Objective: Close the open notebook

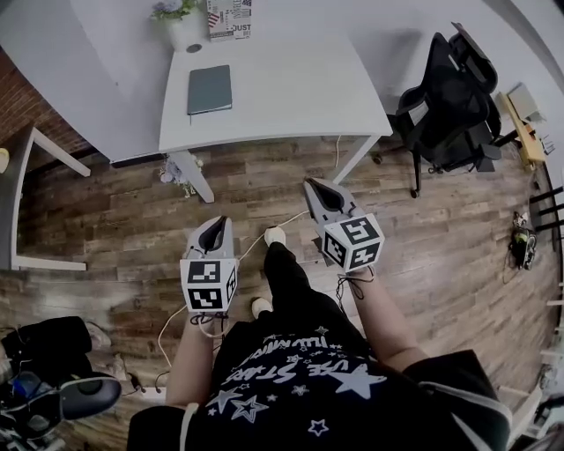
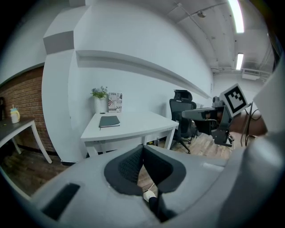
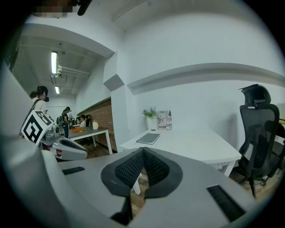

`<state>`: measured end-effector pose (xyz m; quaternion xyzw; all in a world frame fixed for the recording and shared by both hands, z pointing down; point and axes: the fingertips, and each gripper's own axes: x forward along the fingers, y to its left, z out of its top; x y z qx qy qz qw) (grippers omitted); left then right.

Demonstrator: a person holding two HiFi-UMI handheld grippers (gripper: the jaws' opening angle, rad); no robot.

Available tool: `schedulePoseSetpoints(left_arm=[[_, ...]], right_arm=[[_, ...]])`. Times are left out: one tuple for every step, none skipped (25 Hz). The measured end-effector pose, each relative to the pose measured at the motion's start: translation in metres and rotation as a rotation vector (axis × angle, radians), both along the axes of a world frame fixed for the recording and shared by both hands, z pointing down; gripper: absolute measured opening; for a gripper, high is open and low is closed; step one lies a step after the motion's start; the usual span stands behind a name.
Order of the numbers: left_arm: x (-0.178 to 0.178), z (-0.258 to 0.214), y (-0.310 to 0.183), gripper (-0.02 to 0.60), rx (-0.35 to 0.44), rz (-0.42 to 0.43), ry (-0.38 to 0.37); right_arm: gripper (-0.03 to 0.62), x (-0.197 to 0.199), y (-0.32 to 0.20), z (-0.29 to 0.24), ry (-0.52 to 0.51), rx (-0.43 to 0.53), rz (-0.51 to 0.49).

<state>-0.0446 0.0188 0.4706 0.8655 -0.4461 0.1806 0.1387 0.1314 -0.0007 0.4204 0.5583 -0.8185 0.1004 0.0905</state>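
A dark grey-green notebook (image 1: pixel 210 89) lies flat with its cover down on the white desk (image 1: pixel 291 97), near the far left corner. It also shows in the left gripper view as the notebook (image 2: pixel 109 121) and in the right gripper view as the notebook (image 3: pixel 148 138). My left gripper (image 1: pixel 218 224) hangs over the wooden floor, well short of the desk, jaws shut with nothing in them. My right gripper (image 1: pixel 318 188) is held a little farther forward near the desk's front edge, jaws shut and empty. Both point toward the desk.
A potted plant (image 1: pixel 181 18) and a printed card (image 1: pixel 229 18) stand behind the notebook. A black office chair (image 1: pixel 449 97) stands right of the desk. Another table (image 1: pixel 35 176) with a brick wall behind it is at left. Cables run across the floor. People sit at a far table (image 3: pixel 82 129).
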Motion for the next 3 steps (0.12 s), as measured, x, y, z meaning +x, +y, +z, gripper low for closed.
schedulePoseSetpoints(left_arm=[[-0.002,0.003,0.007,0.02,-0.003,0.002,-0.003],[-0.003,0.006,0.015,0.02,-0.006,0.003,-0.007],[-0.005,0.01,0.022,0.02,-0.009,0.004,-0.01]], right_arm=[[0.002,-0.002,0.008,0.003,0.0,-0.004,-0.001],[0.002,-0.004,0.015,0.005,-0.001,-0.008,-0.002],[0.002,-0.006,0.023,0.008,-0.002,-0.013,-0.003]])
